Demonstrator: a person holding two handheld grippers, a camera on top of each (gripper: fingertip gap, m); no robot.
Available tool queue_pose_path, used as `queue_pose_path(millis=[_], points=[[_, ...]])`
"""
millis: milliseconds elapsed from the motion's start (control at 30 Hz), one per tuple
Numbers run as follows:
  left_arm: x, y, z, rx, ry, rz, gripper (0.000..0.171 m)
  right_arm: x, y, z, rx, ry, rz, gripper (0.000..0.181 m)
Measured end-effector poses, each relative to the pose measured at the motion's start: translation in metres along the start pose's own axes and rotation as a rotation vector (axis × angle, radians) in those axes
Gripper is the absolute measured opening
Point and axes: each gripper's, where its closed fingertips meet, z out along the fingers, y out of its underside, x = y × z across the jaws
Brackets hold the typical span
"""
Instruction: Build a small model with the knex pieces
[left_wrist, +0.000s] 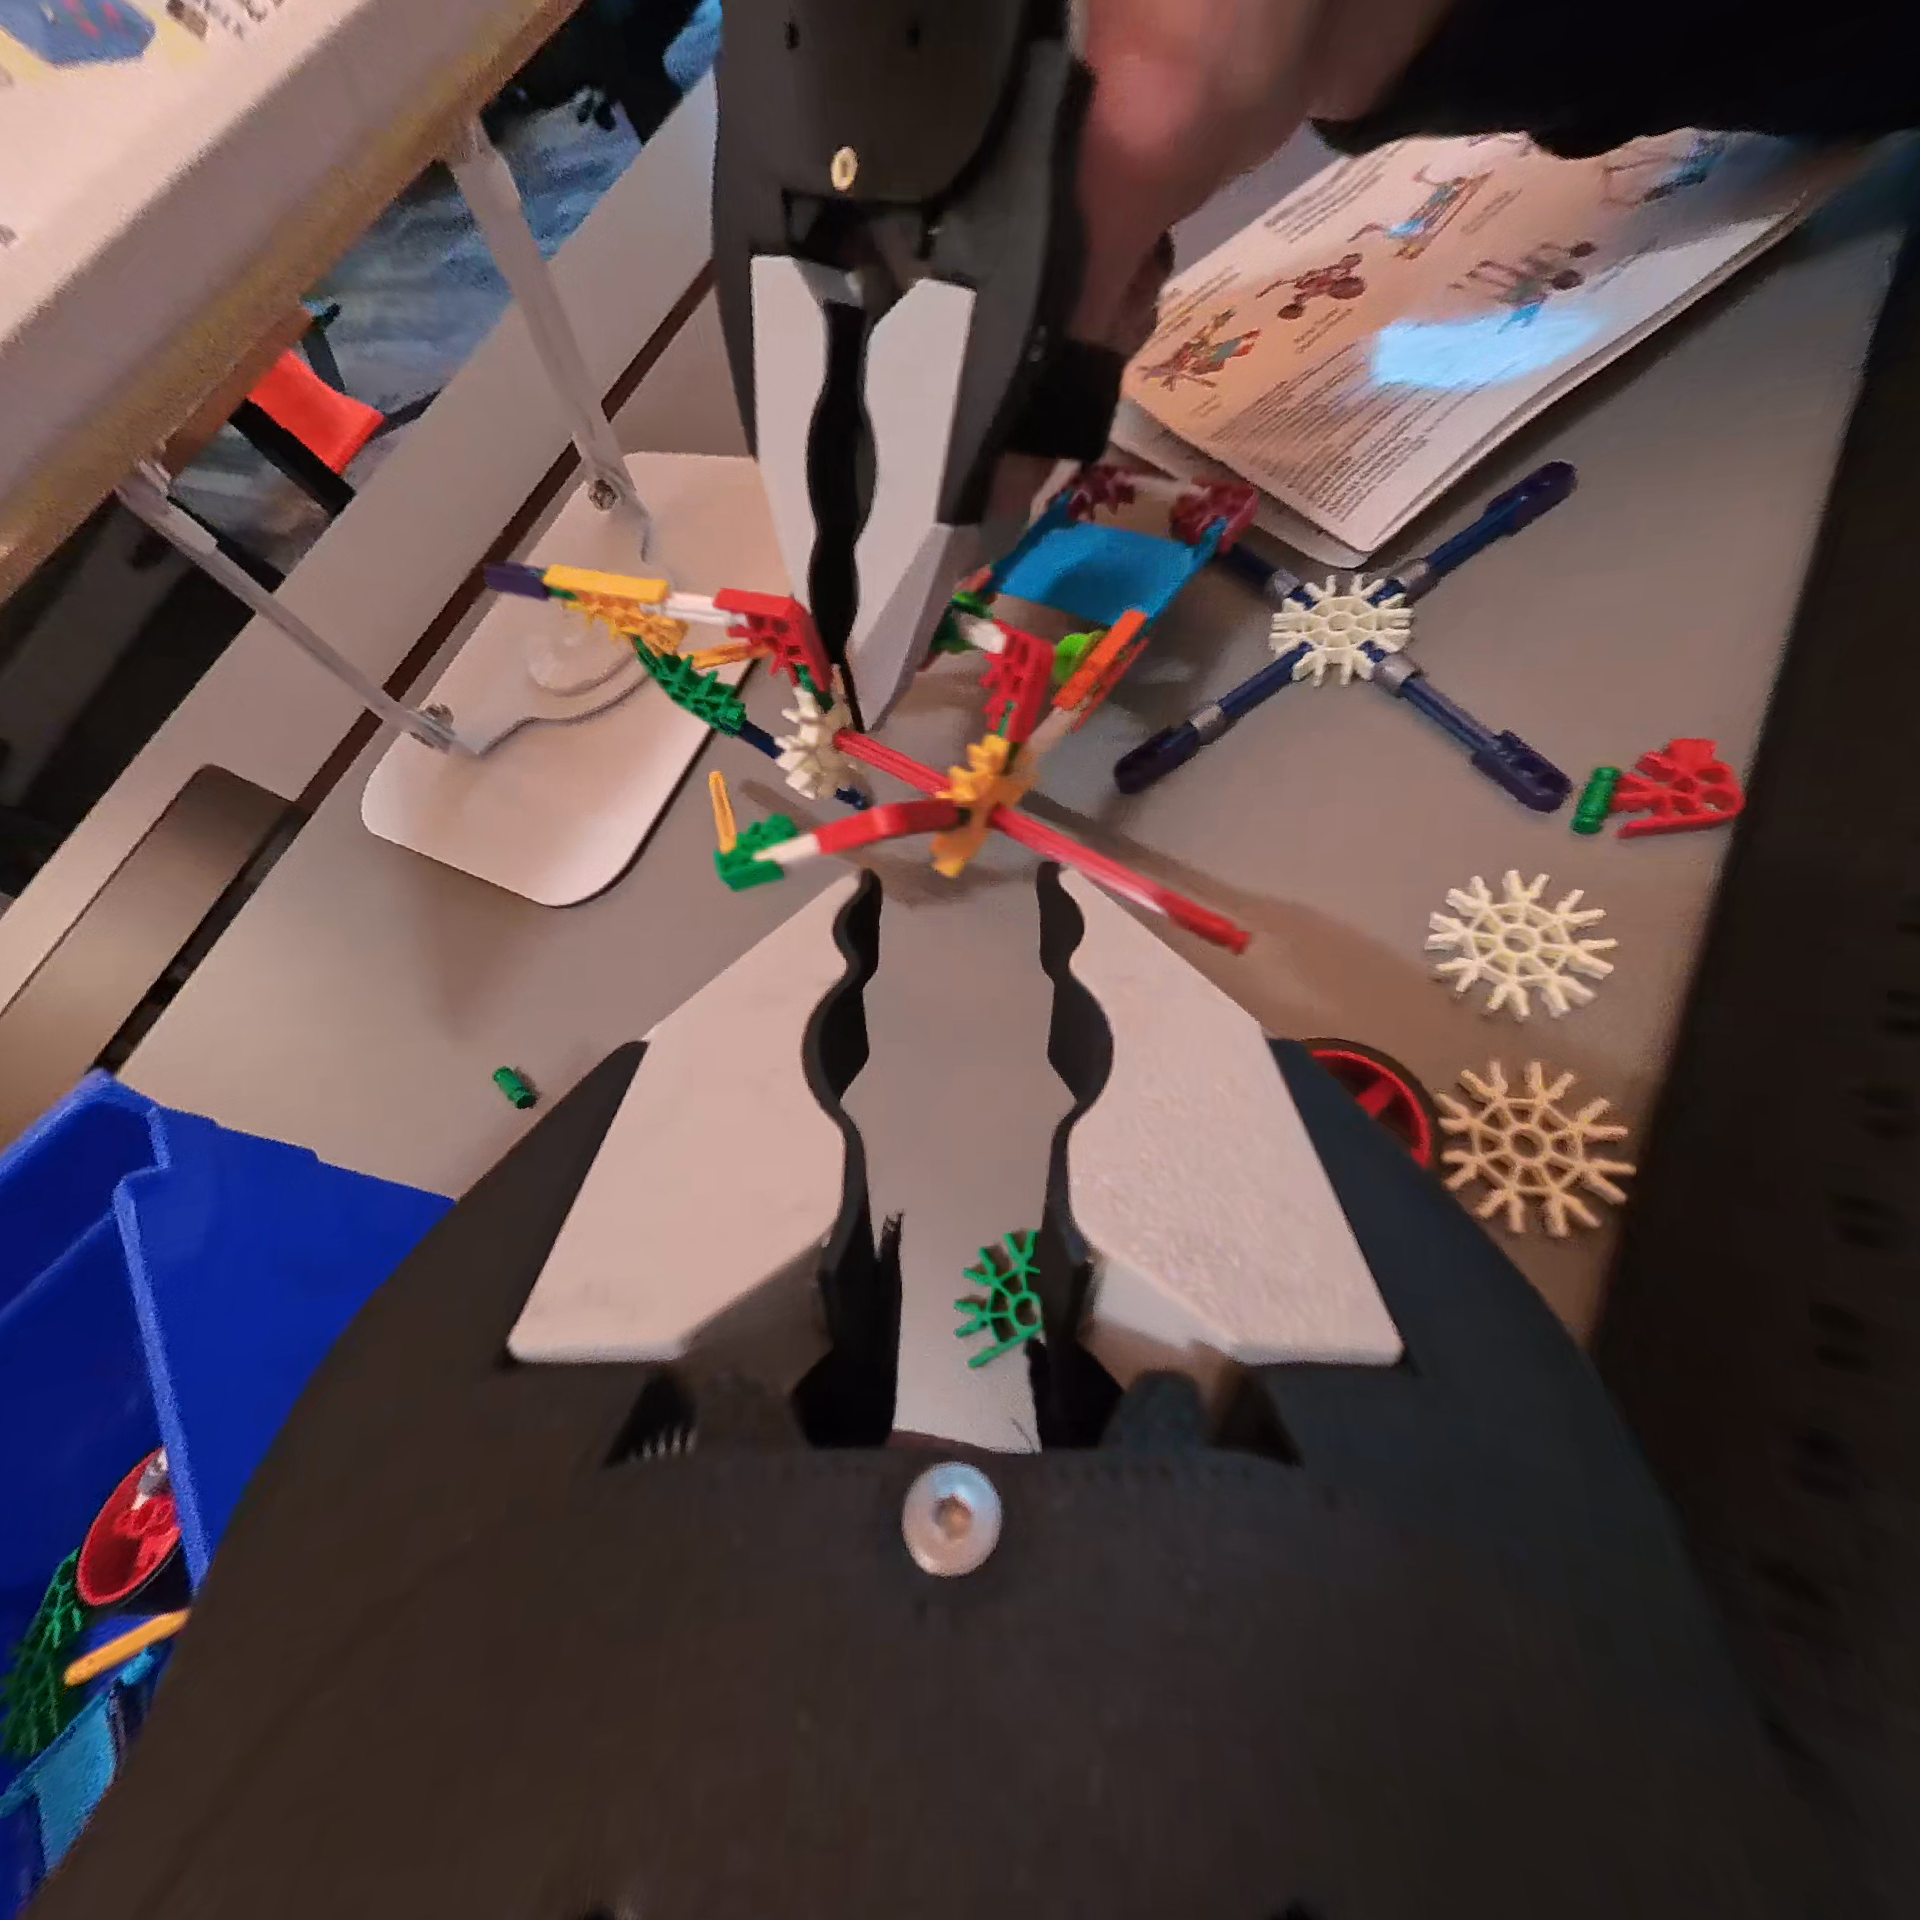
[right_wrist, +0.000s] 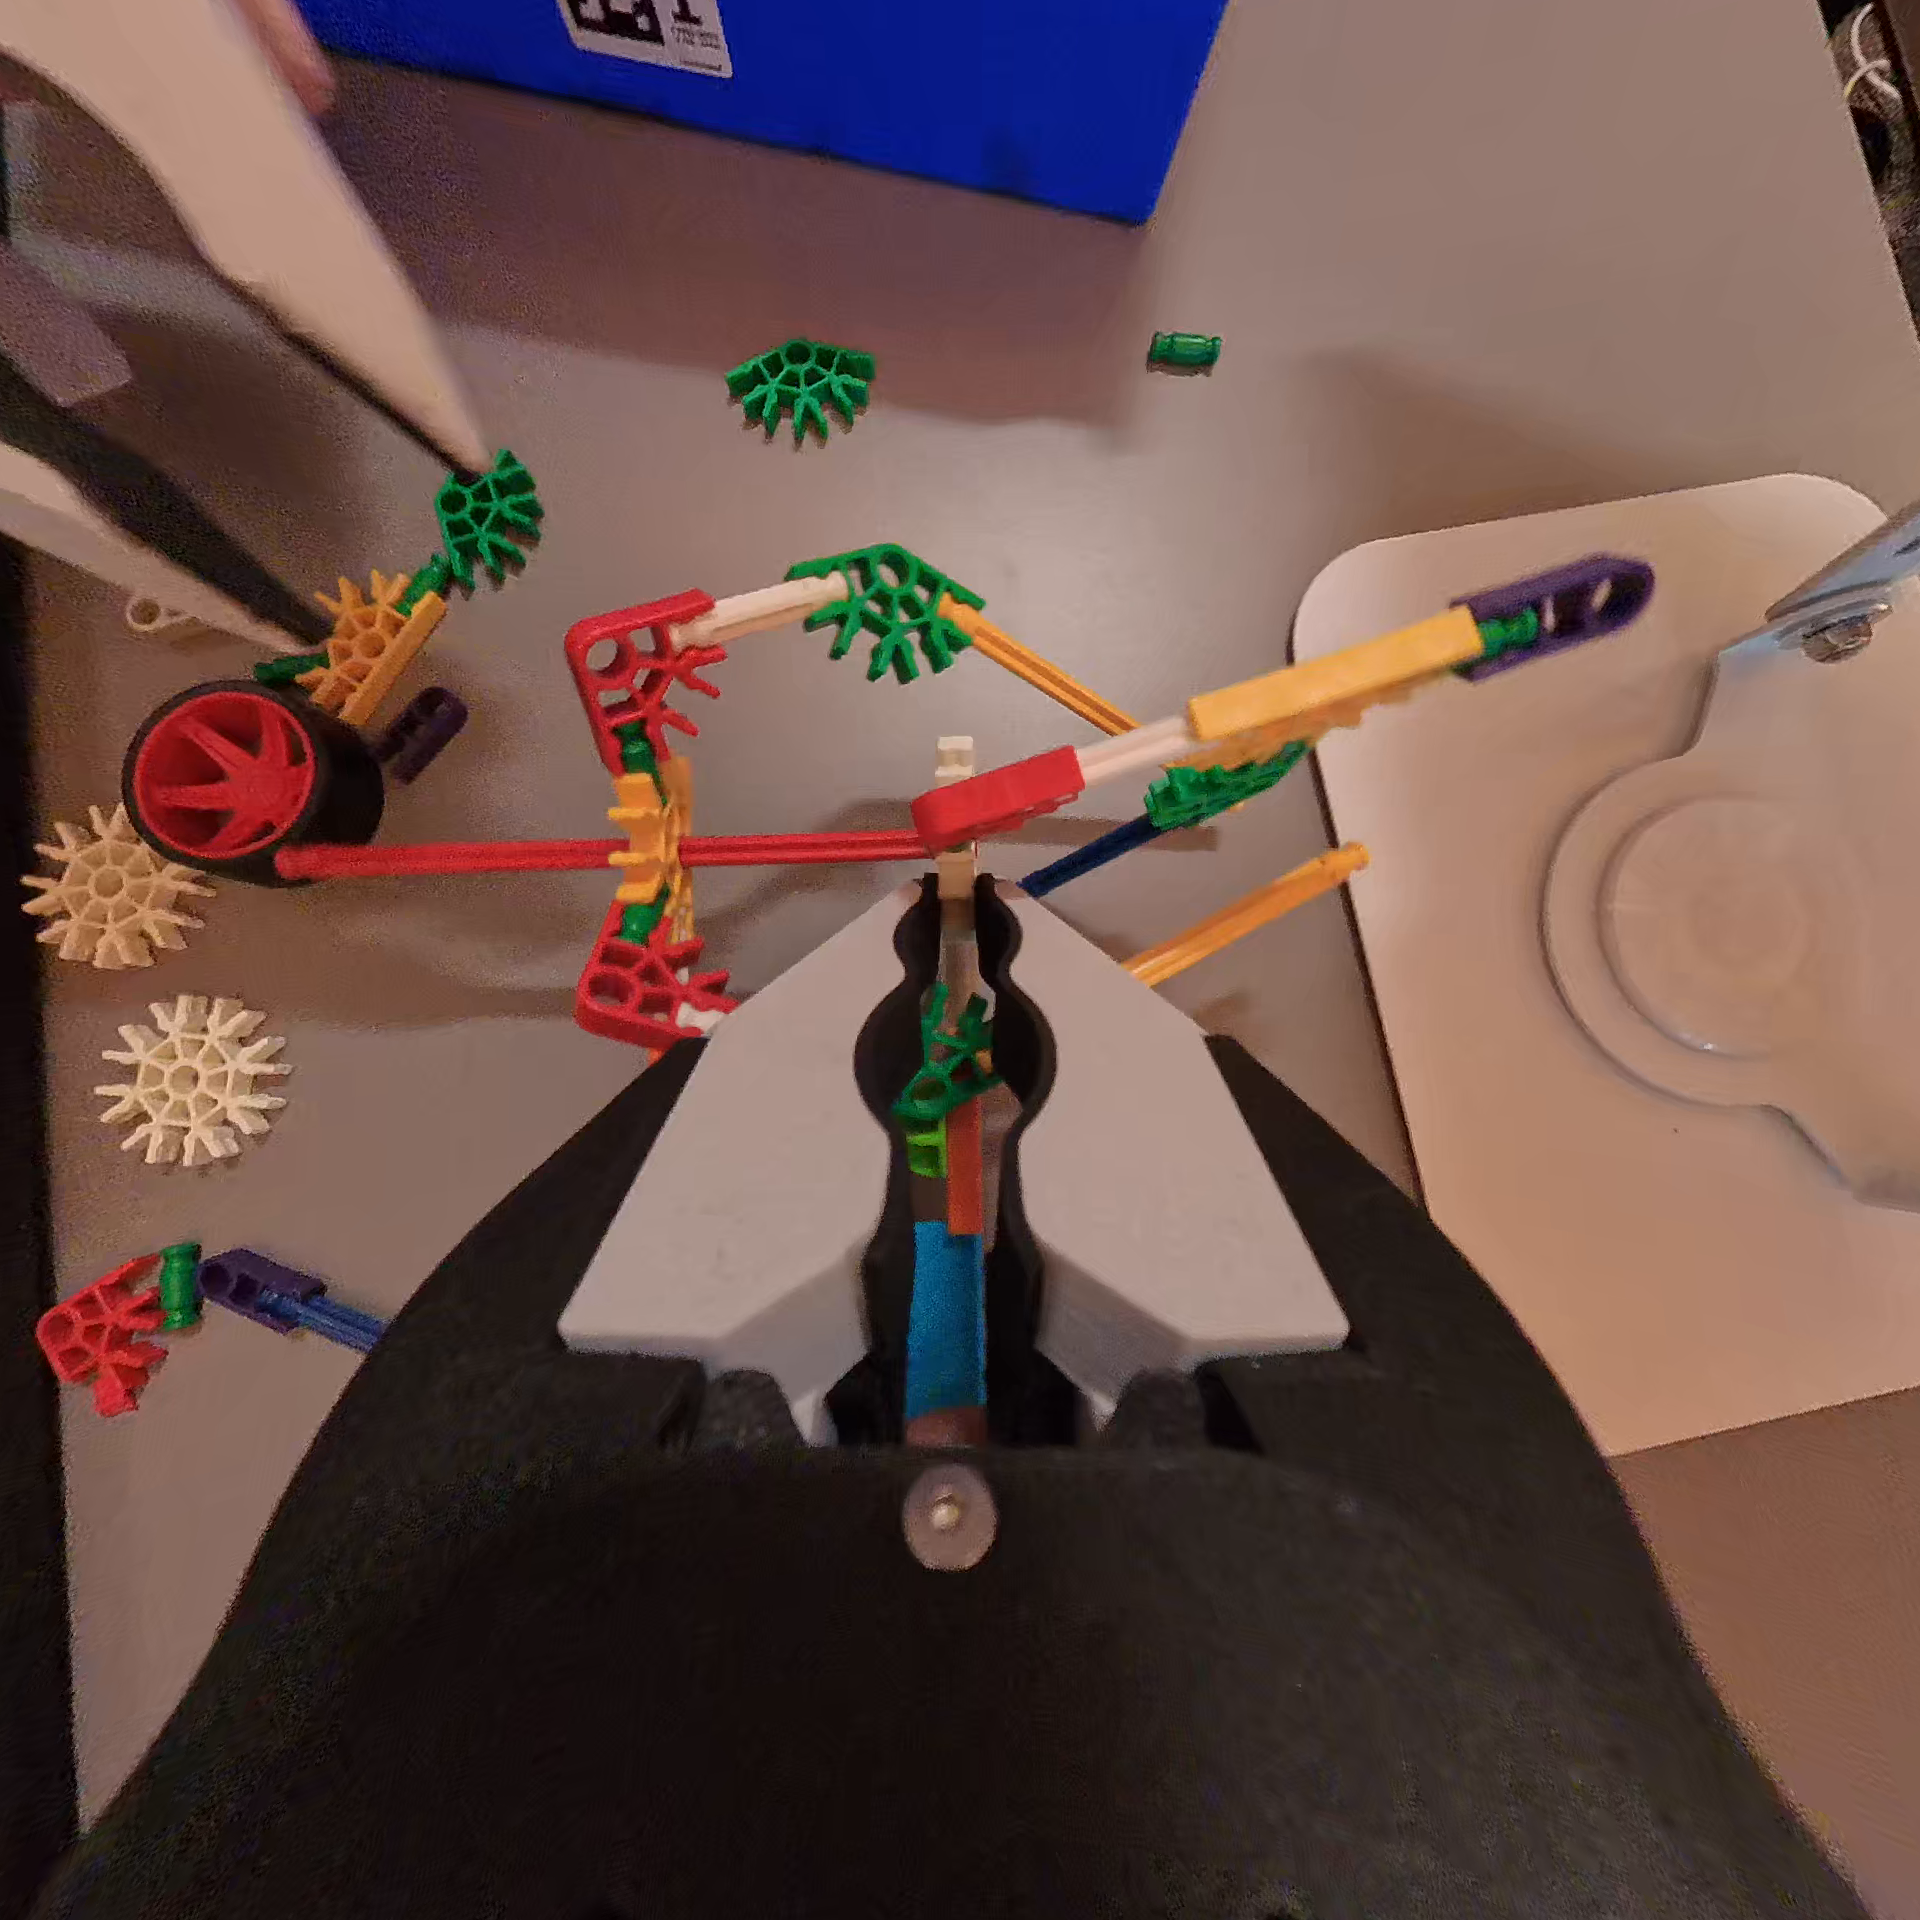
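Observation:
A colourful rod-and-connector toy model (left_wrist: 977, 790) lies on the grey table (left_wrist: 364, 987). My right gripper (right_wrist: 954, 888) is shut on a thin white rod (right_wrist: 954, 758) that runs through the model's red connector (right_wrist: 997, 795). A long red rod (right_wrist: 457, 857) crosses a yellow connector (right_wrist: 644, 831). In the left wrist view the right gripper (left_wrist: 844, 707) comes down from above onto the model. My left gripper (left_wrist: 956, 883) is open and empty, just short of the yellow connector. A green connector (left_wrist: 1003, 1299) shows below, between its fingers. In the right wrist view its fingers (right_wrist: 343, 343) end beside a green connector (right_wrist: 488, 509).
A blue bin (left_wrist: 125, 1299) with loose parts is at the left. An open booklet (left_wrist: 1455, 312), a dark blue cross assembly (left_wrist: 1340, 629), pale snowflake connectors (left_wrist: 1522, 940), a red wheel (right_wrist: 223, 774) and a white stand base (right_wrist: 1558, 935) surround the model. Some 10 cm of space lies between my two pairs of fingers.

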Motion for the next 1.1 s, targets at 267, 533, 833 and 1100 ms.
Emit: queue_pose_path(millis=[267, 533, 833, 1100], points=[[0.032, -0.01, -0.013, 0.075, 0.062, 0.09, 0.026, 0.004, -0.004, -0.016, 0.067, -0.068, 0.033, 0.004], [0.108, -0.028, 0.034, -0.088, 0.236, 0.006, 0.035, 0.026, -0.008, -0.047, 0.144, -0.025, 0.078, 0.003], [0.127, -0.017, 0.091, -0.275, 0.183, -0.002, 0.034, 0.04, -0.003, -0.066, 0.18, 0.016, 0.099, 0.003], [0.13, -0.007, 0.1, -0.312, 0.16, 0.037, 0.006, 0.047, 0.0, -0.071, 0.184, 0.036, 0.101, 0.003]])
